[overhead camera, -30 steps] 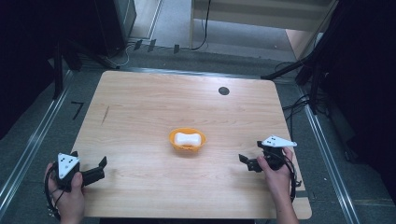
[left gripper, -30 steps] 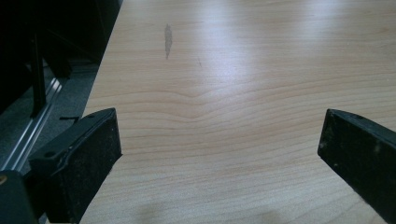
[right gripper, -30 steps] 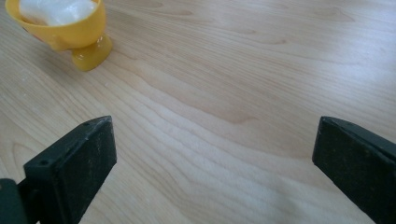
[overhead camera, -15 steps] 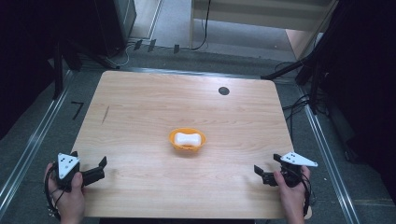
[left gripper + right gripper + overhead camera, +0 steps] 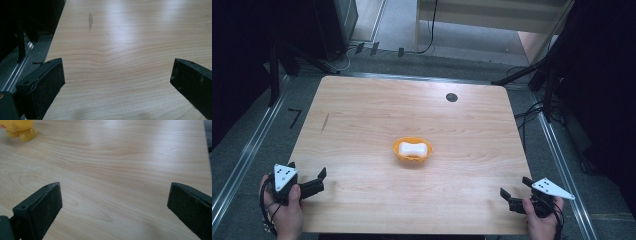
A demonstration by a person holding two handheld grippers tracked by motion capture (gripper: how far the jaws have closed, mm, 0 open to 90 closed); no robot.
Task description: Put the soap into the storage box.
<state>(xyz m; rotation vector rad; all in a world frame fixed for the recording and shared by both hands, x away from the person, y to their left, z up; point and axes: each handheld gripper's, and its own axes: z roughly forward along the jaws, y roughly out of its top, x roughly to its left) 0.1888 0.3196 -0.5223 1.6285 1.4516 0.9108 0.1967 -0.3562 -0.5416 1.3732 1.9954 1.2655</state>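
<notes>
A pale wooden surface (image 5: 362,125) seen from above, with an orange bowl (image 5: 412,149) near its middle. Inside the bowl lies a white bone-shaped piece (image 5: 413,148). A small dark round mark (image 5: 451,97) sits toward the far right of the surface, and a thin dark streak (image 5: 325,122) toward the far left.

At the near left corner a hand (image 5: 287,212) holds the left tongs (image 5: 318,178) — jaws spread wide, nothing between them, pointing right across the wood. At the near right corner another hand (image 5: 539,225) holds the right tongs (image 5: 515,187), also wide apart and empty, pointing left. Both are well apart from the bowl.

The left gripper view looks along its two black jaws over bare wood grain, the streak ahead. The right gripper view shows bare wood between its jaws — the bowl's orange edge sits at the upper left corner.
</notes>
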